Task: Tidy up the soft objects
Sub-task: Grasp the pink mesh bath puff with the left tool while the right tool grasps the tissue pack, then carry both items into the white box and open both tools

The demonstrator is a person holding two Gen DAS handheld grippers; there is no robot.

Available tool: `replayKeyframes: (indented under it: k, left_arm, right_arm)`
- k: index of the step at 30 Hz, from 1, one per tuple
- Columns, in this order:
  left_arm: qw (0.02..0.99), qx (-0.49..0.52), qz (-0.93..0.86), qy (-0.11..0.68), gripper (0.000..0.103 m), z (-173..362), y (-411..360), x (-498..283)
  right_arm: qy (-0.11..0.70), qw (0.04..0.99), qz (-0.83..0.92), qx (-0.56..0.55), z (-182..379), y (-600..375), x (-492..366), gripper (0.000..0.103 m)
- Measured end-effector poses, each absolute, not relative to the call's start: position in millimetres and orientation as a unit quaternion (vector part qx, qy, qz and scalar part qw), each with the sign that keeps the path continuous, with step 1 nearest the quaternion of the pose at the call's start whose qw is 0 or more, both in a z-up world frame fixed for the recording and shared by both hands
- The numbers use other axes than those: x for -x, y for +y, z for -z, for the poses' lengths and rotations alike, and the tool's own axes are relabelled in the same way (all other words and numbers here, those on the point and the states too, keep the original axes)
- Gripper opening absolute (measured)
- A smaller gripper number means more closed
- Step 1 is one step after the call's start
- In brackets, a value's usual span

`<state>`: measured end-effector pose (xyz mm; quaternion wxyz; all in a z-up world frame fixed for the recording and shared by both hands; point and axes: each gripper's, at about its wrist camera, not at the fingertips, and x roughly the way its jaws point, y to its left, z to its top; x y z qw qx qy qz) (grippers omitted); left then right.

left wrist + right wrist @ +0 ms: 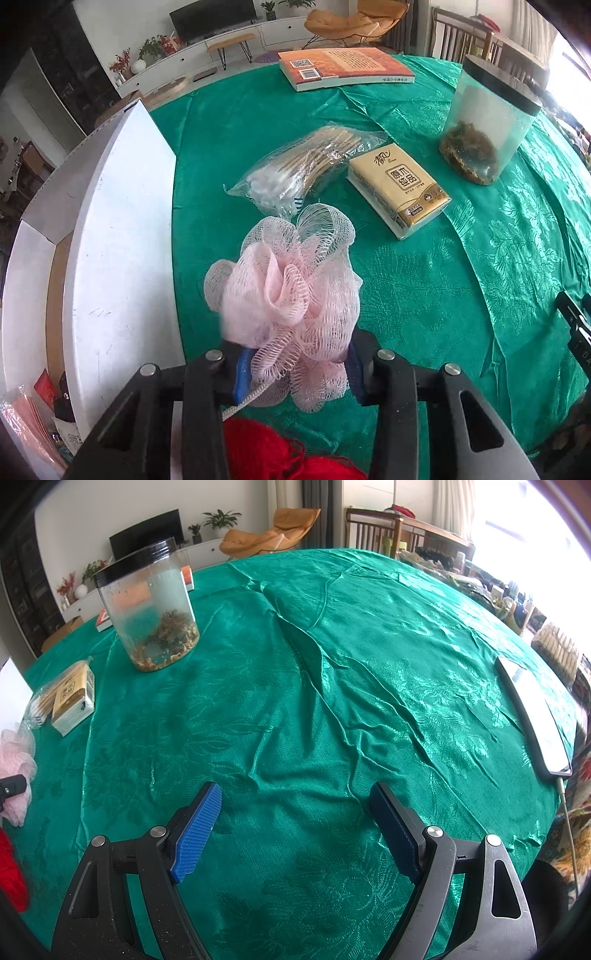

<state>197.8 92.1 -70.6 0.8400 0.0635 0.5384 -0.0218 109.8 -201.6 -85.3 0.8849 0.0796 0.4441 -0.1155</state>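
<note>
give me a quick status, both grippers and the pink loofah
Left gripper shut on pink loofah. Right gripper open, empty. White box beside it, path unobstructed.

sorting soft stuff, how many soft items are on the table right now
2: a pink mesh bath pouf gripped in the left gripper, and red yarn on the green tablecloth beneath it. Others may be hidden.

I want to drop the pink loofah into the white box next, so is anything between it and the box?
Nothing visible stands between them. The left gripper holds the loofah right beside the box, whose near wall rises on that side, so the loofah would have to go over it. The swab bag and tissue pack lie farther off.
</note>
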Motion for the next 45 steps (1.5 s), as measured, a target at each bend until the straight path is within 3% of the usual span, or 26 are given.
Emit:
replayKeyframes:
  k: [8,13,21,27,28,29,39,45]
  left_arm:
    - [0.872,0.025,0.077,0.483,0.034,22.4,110.8,-166.9]
    - [0.881,0.088,0.083,0.457,0.034,-0.8,127.6,-156.1]
    - [0.886,0.113,0.086,0.442,0.034,-15.3,139.2,-145.9]
    - [0.887,0.108,0.084,0.441,0.034,-15.7,139.1,-140.2]
    - [0.887,0.109,0.084,0.441,0.034,-15.3,139.5,-139.6]
    - [0.887,0.111,0.083,0.441,0.034,-14.6,139.9,-139.4]
    - [0.885,0.119,0.099,0.438,0.034,-11.1,132.2,-138.1]
    - [0.889,0.119,0.105,0.429,0.034,-22.0,127.0,-138.1]
  right_arm:
    - [0.43,0.888,0.086,-0.134,79.6,-214.5,-103.9,0.085]
    - [0.422,0.887,-0.044,-0.183,73.4,-202.7,-116.2,0.085]
    - [0.442,0.875,-0.191,-0.054,51.0,-84.6,-199.4,0.085]
    - [0.48,0.86,-0.164,0.05,70.2,-30.2,-243.4,0.082]
    - [0.482,0.859,-0.164,0.046,71.7,-31.8,-243.6,0.077]
    - [0.482,0.859,-0.166,0.038,72.1,-35.6,-241.2,0.056]
    - [0.466,0.872,-0.143,-0.043,52.7,-137.6,-150.9,0.055]
    - [0.431,0.892,-0.068,-0.117,39.8,-230.7,-166.6,0.055]
